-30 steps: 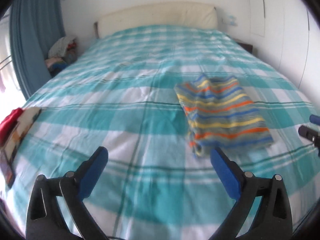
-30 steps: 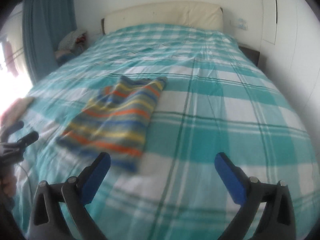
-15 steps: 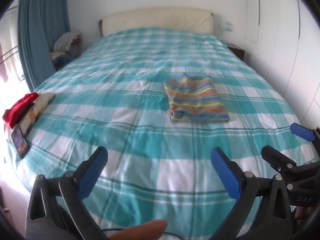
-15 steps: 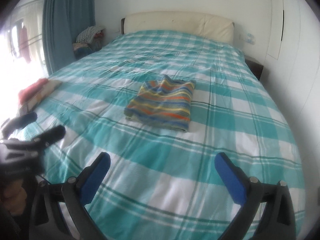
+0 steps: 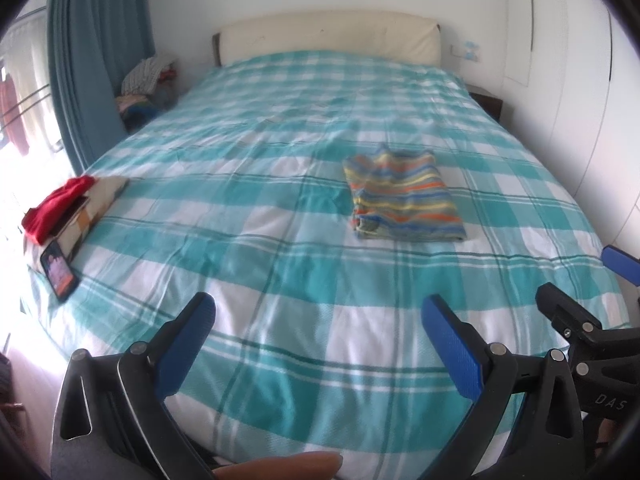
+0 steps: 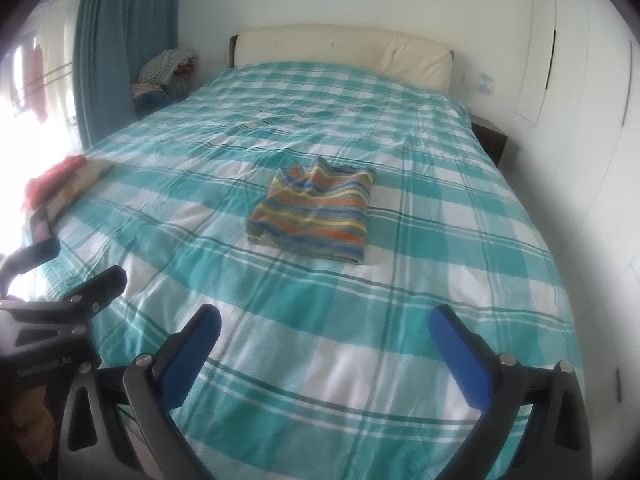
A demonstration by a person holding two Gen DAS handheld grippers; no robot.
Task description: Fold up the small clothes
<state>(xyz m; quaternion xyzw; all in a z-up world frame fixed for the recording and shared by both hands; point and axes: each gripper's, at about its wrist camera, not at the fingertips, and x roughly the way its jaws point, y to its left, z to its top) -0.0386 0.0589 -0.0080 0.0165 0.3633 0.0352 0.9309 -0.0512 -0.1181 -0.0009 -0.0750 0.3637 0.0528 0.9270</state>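
Note:
A small striped garment (image 5: pixel 404 196) lies folded into a neat rectangle on the teal checked bedspread (image 5: pixel 280 240), right of the bed's middle. It also shows in the right wrist view (image 6: pixel 316 214). My left gripper (image 5: pixel 316 316) is open and empty, held back over the foot of the bed, well short of the garment. My right gripper (image 6: pixel 326 320) is open and empty, also over the foot of the bed. Each gripper shows at the edge of the other's view.
A red cloth (image 5: pixel 60 204) on a patterned item and a phone (image 5: pixel 59 270) lie at the bed's left edge. A pile of clothes (image 5: pixel 146 80) sits by the blue curtain (image 5: pixel 92 60). A cream headboard (image 5: pixel 328 38) and a white wardrobe (image 5: pixel 568 60) bound the bed.
Both grippers have drawn back from the folded garment toward the foot of the bed, so the whole bed is now in view. The garment has stayed in place.

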